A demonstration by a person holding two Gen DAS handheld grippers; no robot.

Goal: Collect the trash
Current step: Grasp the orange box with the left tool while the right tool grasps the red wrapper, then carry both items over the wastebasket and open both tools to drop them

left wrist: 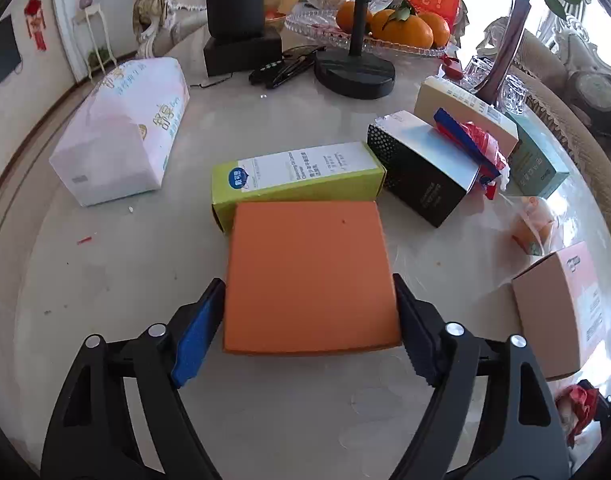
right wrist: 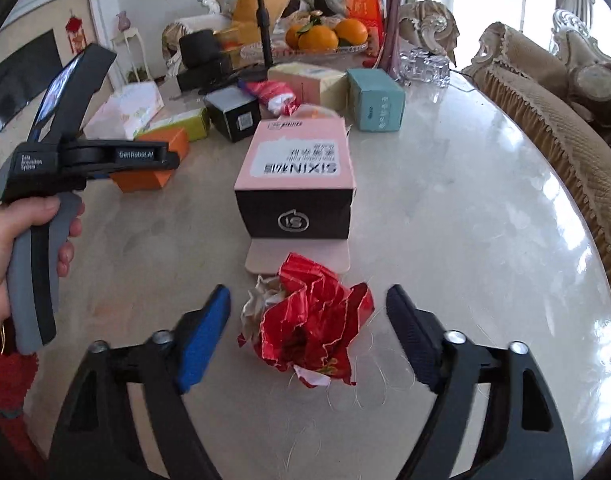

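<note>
An orange box (left wrist: pixel 311 276) lies on the round marble table (left wrist: pixel 145 280). My left gripper (left wrist: pixel 309 296) has its jaws around the box's near end, both pads against its sides. In the right wrist view the same orange box (right wrist: pixel 153 160) sits under the left gripper's body (right wrist: pixel 85 160). A crumpled red wrapper (right wrist: pixel 309 320) lies on the table between the wide-open fingers of my right gripper (right wrist: pixel 307 308), which do not touch it. A pink and black box (right wrist: pixel 297 184) stands just behind the wrapper.
A green box (left wrist: pixel 297 180), a black box (left wrist: pixel 421 168) with a red-blue wrapper (left wrist: pixel 473 144), a beige box (left wrist: pixel 465 112) and a teal box (left wrist: pixel 541 160) lie beyond. A tissue pack (left wrist: pixel 125 128) sits left. A fruit tray (left wrist: pixel 365 36), stand base (left wrist: pixel 353 72) and vase (left wrist: pixel 505 52) are at the back.
</note>
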